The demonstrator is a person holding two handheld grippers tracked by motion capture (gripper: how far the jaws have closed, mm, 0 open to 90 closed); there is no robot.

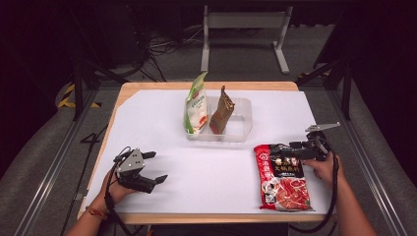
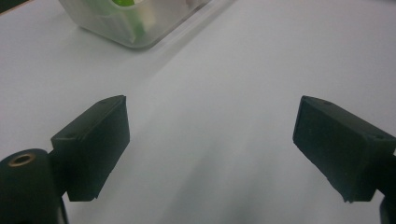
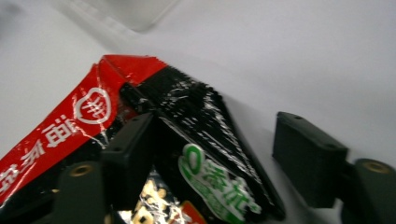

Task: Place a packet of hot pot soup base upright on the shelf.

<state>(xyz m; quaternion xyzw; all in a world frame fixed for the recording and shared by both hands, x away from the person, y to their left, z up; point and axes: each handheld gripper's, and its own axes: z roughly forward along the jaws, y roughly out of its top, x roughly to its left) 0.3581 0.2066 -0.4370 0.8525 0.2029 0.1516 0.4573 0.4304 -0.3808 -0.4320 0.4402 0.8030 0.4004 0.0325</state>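
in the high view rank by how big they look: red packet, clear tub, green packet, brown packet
1. clear tub, though farther from the camera
2. red packet
3. green packet
4. brown packet, close to the green one

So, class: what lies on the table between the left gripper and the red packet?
Nothing: in the high view, bare white table separates the left gripper from the red packet.

Glossy crinkled red pouch [image 1: 283,176]

Clear bin [image 2: 135,28] cut off by top edge, contents blurred
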